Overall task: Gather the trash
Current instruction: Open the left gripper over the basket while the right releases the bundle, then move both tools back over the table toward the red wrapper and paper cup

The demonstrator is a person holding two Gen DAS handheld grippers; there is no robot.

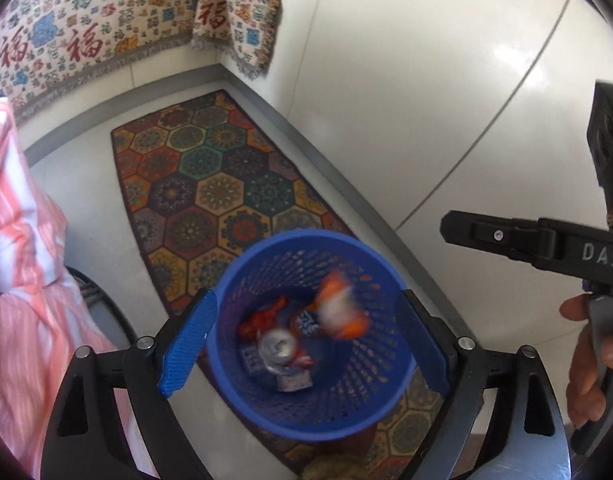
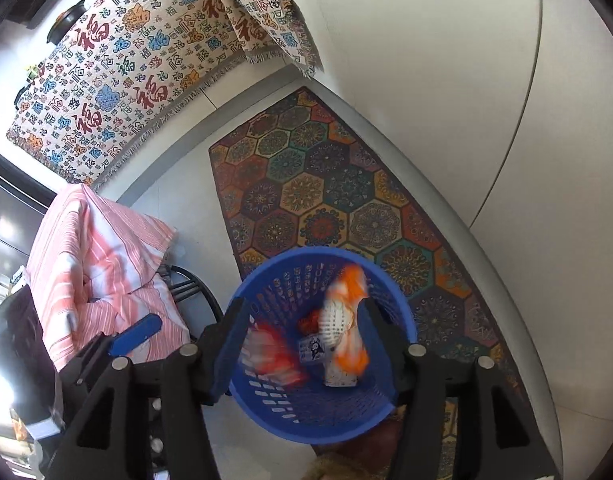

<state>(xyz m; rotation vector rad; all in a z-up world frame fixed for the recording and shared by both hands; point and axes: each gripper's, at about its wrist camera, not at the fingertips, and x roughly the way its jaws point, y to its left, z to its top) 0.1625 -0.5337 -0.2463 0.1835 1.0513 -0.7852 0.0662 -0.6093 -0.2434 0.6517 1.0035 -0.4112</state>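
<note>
Left tool [image 1: 306,340] is spread over the bin [image 1: 266,412], gripping nothing. The right tool [image 2: 302,344] is spread too; a blurred orange wrapper [image 2: 346,320] drops between its jaws into the bin. Risk: the light wrapper catches the rim and lands on the rug [image 2: 326,184].

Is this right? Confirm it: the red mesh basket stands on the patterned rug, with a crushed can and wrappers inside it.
Not quite. The mesh basket is blue, not red; the left wrist view shows it clearly. The rest holds: it stands on the patterned rug, with a crushed can and wrappers inside it.
</note>
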